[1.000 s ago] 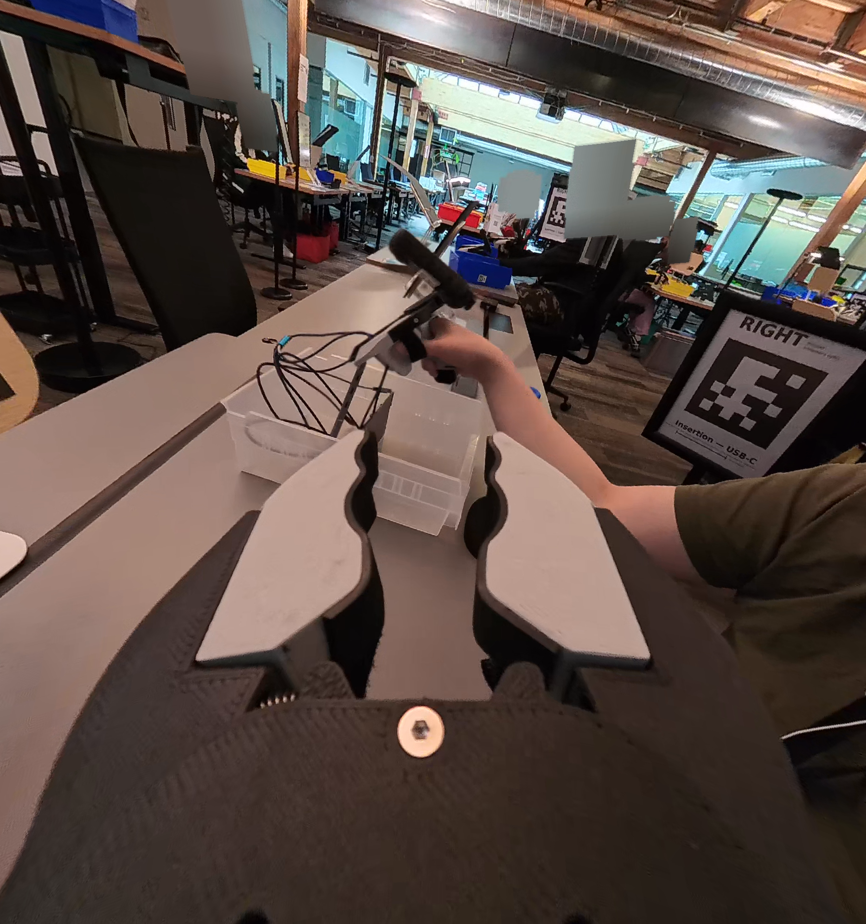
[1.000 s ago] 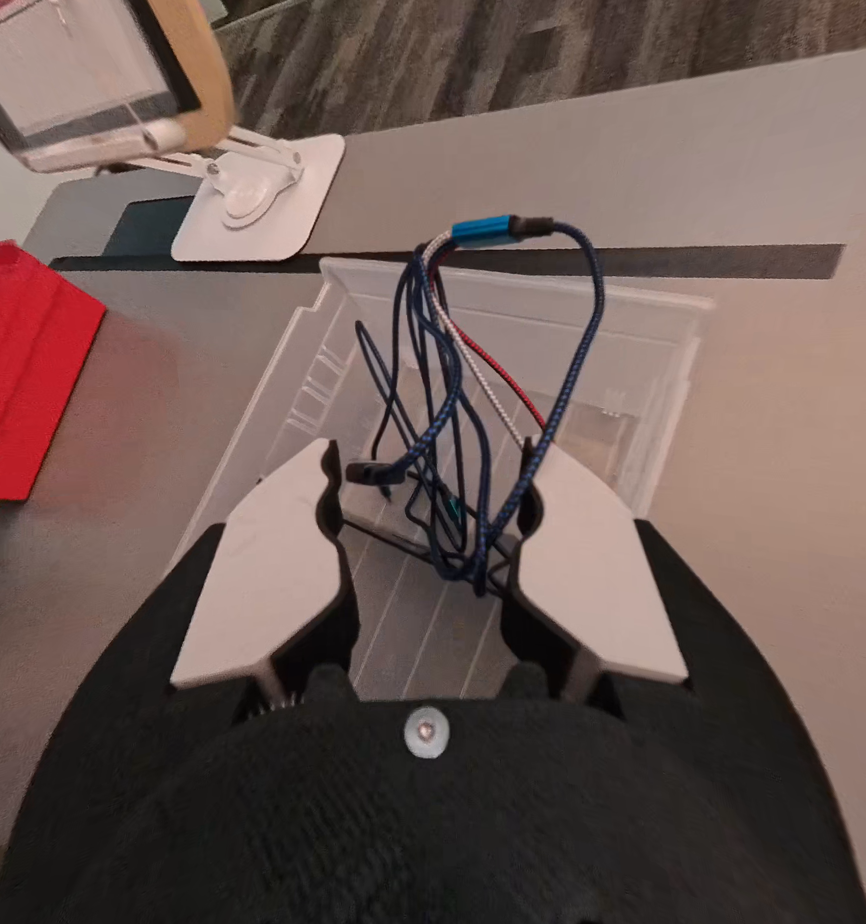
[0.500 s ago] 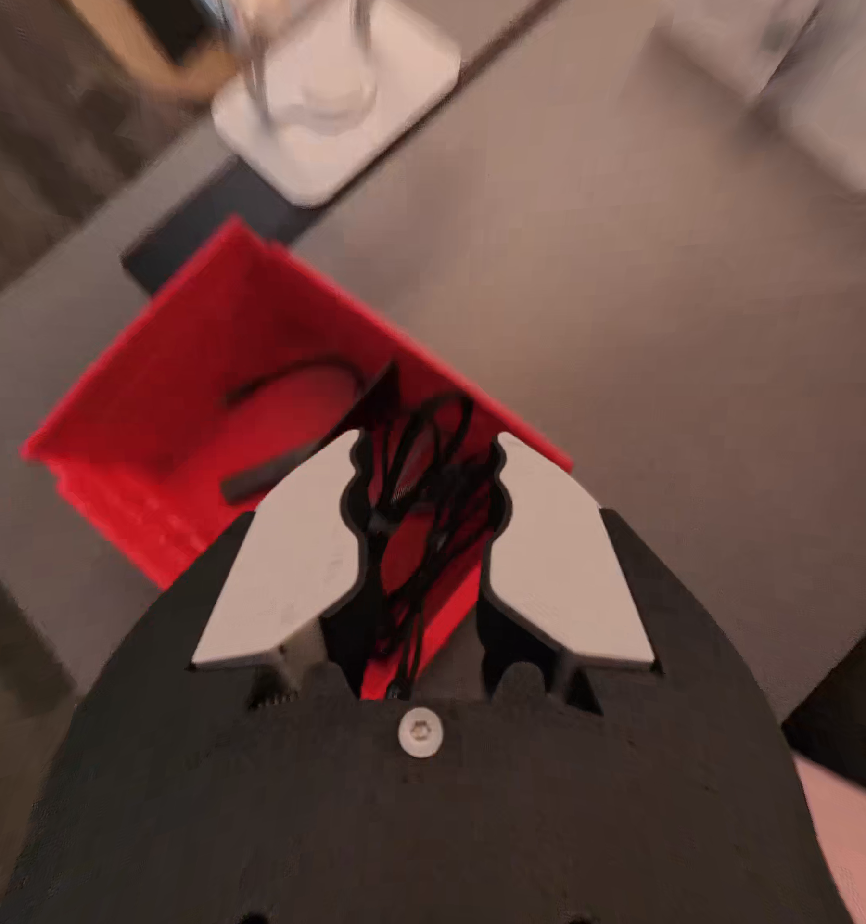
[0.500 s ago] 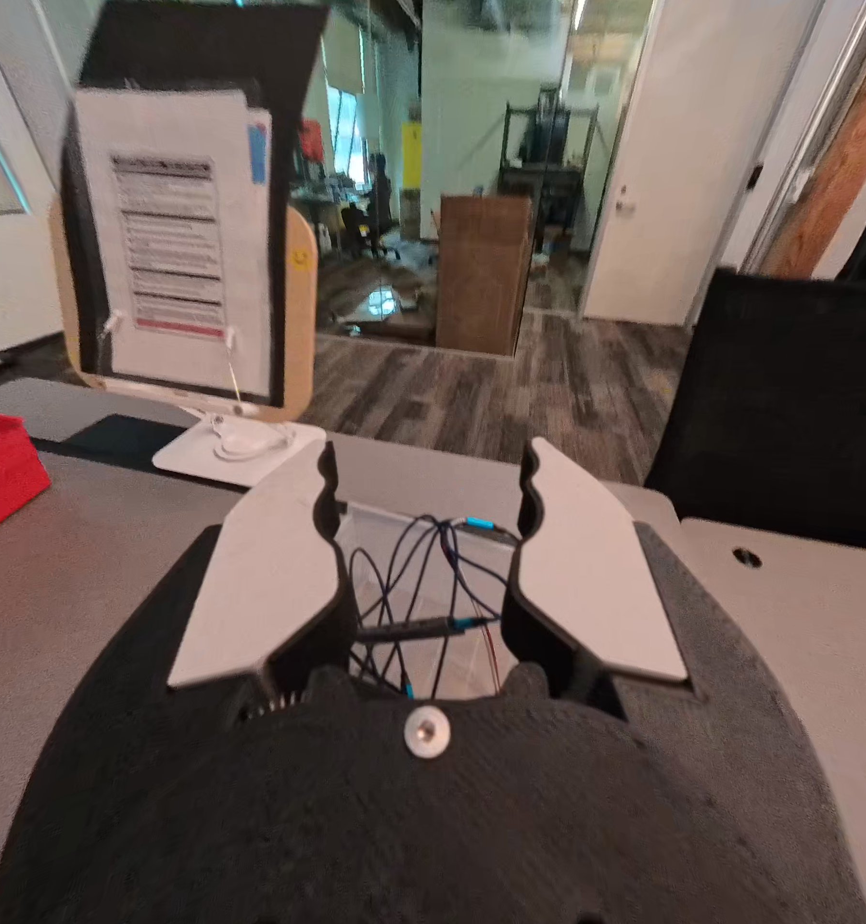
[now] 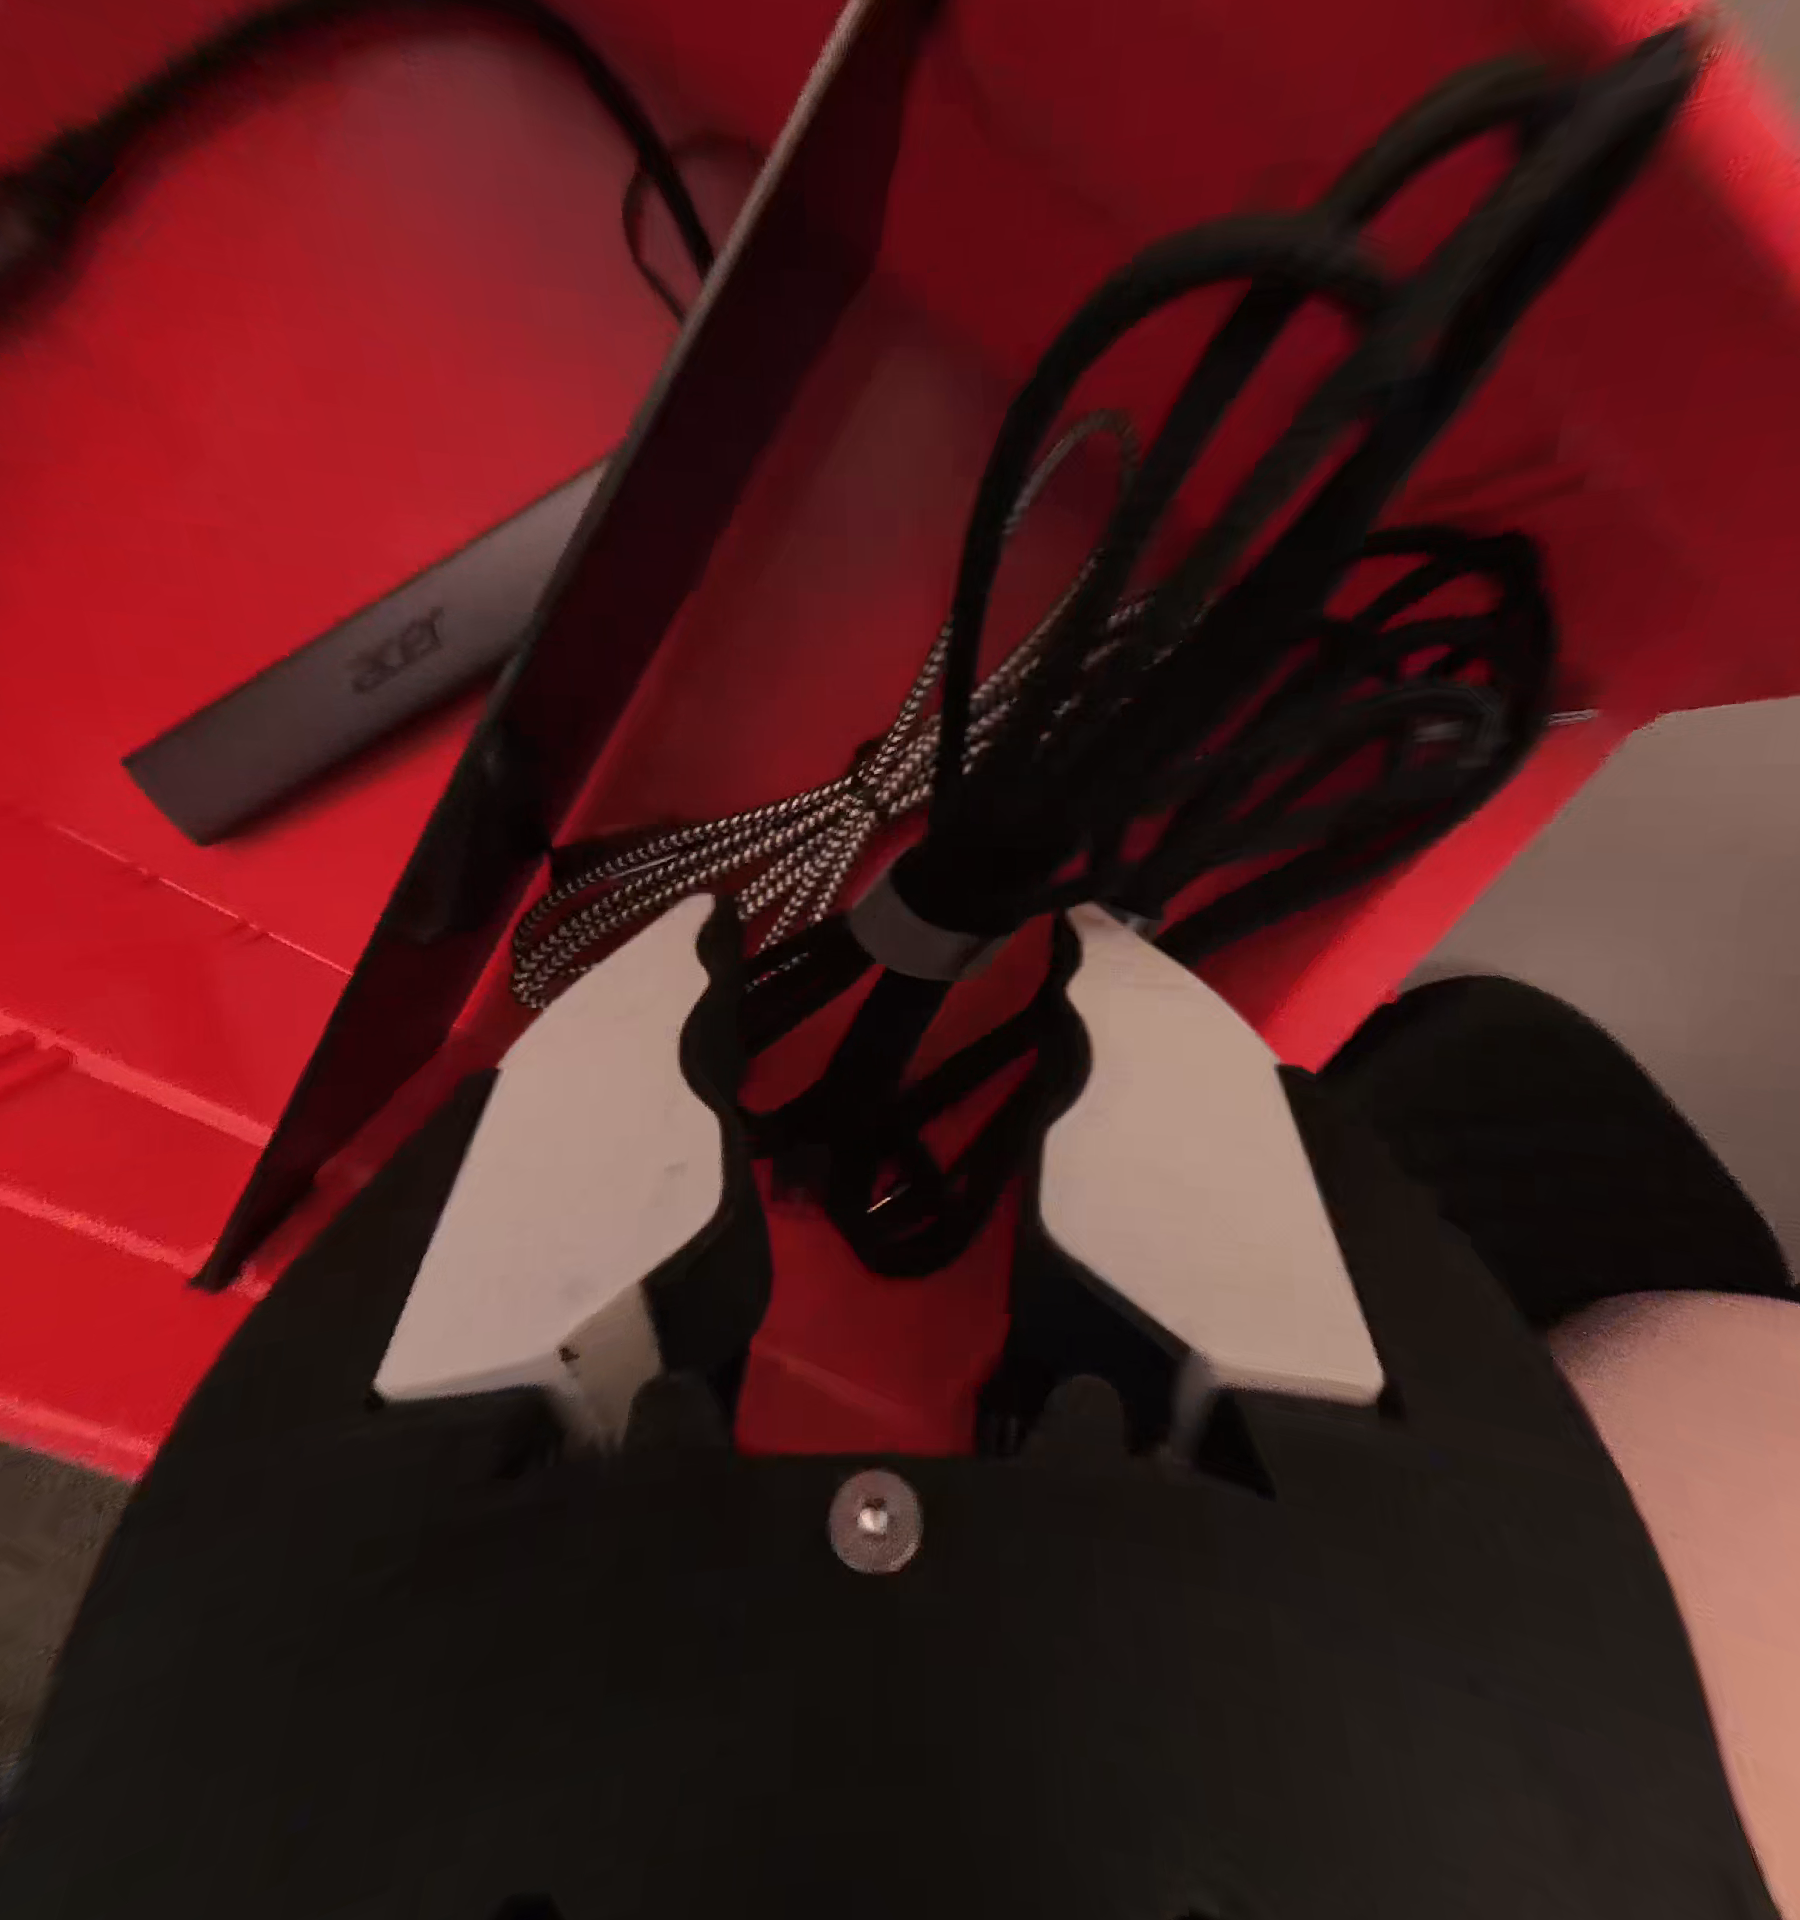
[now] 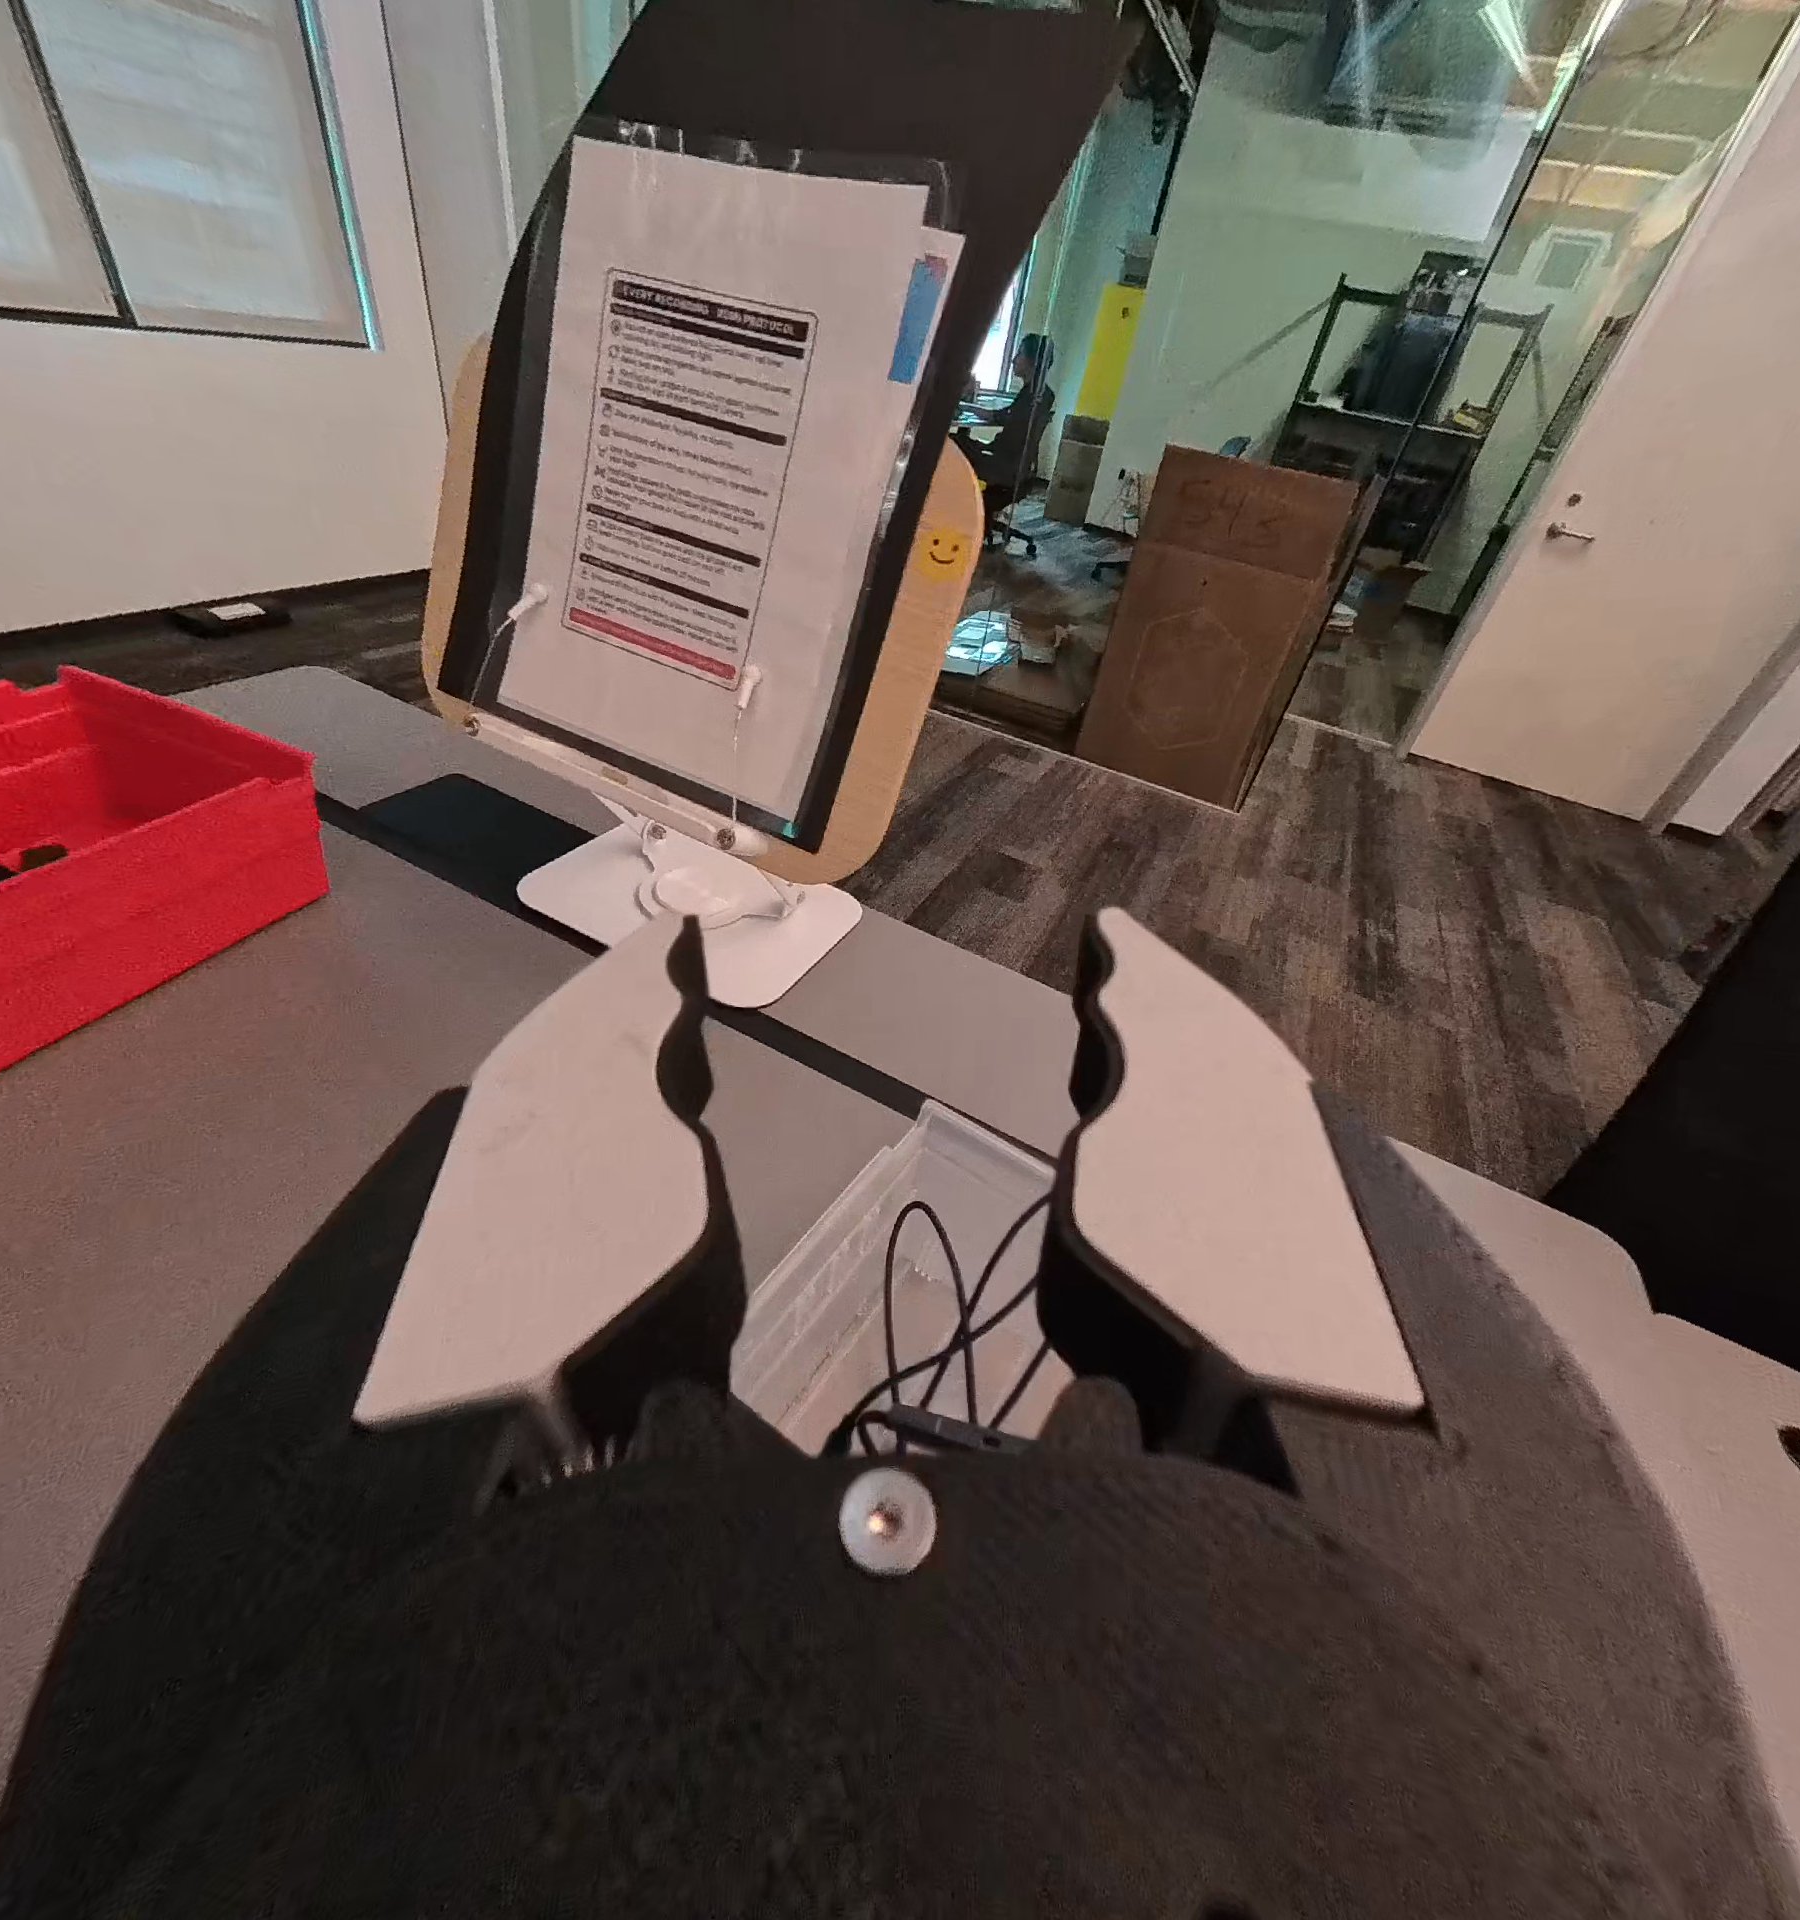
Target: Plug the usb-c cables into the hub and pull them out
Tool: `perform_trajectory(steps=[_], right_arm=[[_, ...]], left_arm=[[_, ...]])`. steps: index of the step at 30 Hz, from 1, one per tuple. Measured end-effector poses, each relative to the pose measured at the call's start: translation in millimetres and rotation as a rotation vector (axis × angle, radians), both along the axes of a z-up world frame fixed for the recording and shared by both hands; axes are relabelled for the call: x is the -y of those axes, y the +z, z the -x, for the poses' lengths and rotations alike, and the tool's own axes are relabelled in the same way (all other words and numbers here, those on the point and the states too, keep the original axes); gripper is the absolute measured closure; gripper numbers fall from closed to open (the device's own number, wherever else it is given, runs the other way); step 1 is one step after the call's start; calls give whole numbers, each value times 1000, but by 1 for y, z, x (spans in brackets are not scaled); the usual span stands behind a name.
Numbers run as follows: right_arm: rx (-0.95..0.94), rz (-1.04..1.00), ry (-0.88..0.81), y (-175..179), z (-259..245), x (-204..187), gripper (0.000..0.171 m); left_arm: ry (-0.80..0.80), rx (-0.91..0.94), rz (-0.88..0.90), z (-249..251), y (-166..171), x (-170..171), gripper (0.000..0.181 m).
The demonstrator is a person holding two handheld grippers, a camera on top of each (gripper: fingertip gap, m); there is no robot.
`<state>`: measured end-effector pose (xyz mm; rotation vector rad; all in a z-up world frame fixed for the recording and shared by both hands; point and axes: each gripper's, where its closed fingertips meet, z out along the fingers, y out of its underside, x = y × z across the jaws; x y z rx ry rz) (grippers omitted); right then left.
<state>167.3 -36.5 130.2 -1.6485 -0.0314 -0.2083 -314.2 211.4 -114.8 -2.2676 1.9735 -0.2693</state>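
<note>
In the left wrist view my left gripper (image 5: 891,925) is open, low over a red bin (image 5: 252,343). A bundle of black cables (image 5: 1187,582) tied with a grey band lies between and just beyond its fingertips, unclamped. A grey-and-black braided cable (image 5: 761,847) lies beside the bundle. A grey hub (image 5: 356,665) lies in the bin's other compartment, behind a black divider (image 5: 657,520). My right gripper (image 6: 888,935) is open and empty, raised above a clear bin (image 6: 937,1153) that holds thin black cables (image 6: 927,1299).
The red bin (image 6: 148,831) shows at the left in the right wrist view on the grey table (image 6: 200,1143). A document stand with a white base (image 6: 698,520) is at the table's far edge. A person's arm (image 5: 1727,1538) is at the lower right in the left wrist view. Across from one pair of fingers to the other is roughly 60 cm. The grey hub (image 5: 356,665) lies around 9 cm away from my left fingertips.
My left gripper swung from facing across the table down into the red bin, close to the black cables. My right gripper tilted up and away from the clear bin.
</note>
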Motion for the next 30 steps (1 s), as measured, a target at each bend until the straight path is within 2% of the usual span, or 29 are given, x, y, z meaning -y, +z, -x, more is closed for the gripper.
perform_trajectory(steps=[1,4,8,11,14,16,18,19,21,23,26,30], right_arm=[[-8,-1,12,-1,2,-1,102],[-19,-1,20,-1,3,-3,103],[-8,10,19,-1,6,-1,104],[-3,10,29,1,10,-3,105],[9,13,37,1,16,-5,106],[27,21,42,0,19,-8,106],[51,32,46,-1,23,-11,107],[63,38,49,0,26,-12,107],[81,47,55,0,30,-14,107],[95,55,60,-1,32,-16,107],[108,66,57,-4,32,-15,107],[106,68,46,-4,26,-13,107]], left_arm=[[-8,-32,13,2,-6,0,135],[15,-83,80,2,-10,1,143],[49,-56,103,2,8,6,154],[73,63,-14,-6,44,-1,156],[57,327,-119,-32,103,6,157],[-13,530,-72,-52,144,34,157],[-123,625,90,-69,165,81,157],[-174,601,165,-76,165,103,157],[-236,473,205,-96,145,131,157],[-275,313,187,-128,111,149,157],[-399,116,262,-173,53,191,158],[-457,18,279,-204,1,214,158]])
